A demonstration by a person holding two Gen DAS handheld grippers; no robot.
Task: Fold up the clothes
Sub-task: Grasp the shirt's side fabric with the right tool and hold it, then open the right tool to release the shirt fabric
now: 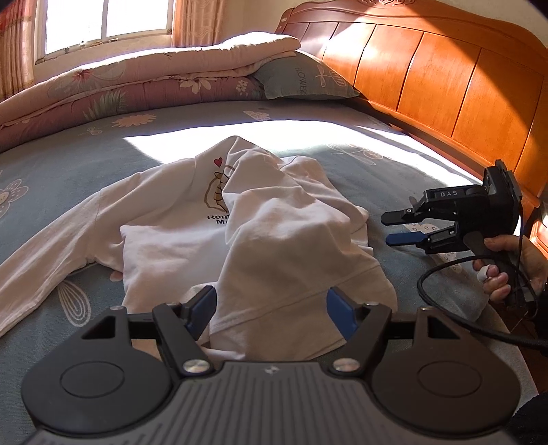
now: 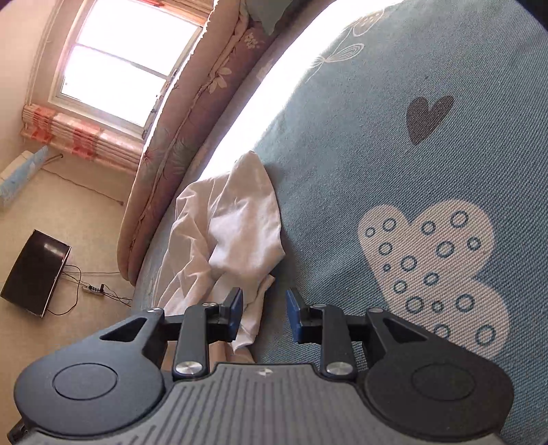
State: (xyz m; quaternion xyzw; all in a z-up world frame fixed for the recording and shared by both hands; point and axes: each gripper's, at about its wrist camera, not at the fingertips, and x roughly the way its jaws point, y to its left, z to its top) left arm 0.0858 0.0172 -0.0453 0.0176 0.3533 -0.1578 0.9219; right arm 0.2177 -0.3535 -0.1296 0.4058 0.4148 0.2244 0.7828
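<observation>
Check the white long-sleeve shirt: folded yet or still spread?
Neither: the white long-sleeve shirt with a heart print lies crumpled on the blue patterned bedsheet, one sleeve stretched out, the other side bunched over the print.

Long-sleeved shirt [image 1: 239,219]: crumpled on the bed [image 1: 85,164], mid-mattress, one sleeve stretched out to the left. Folded quilt [image 1: 130,85]: behind it, under the window [image 1: 102,20]. Pillow [image 1: 301,78]: against the headboard [image 1: 445,78], right of the quilt. Left tool [image 1: 270,308]: over the shirt's near hem. Right tool [image 1: 400,227]: right of the shirt, apart from it.
</observation>
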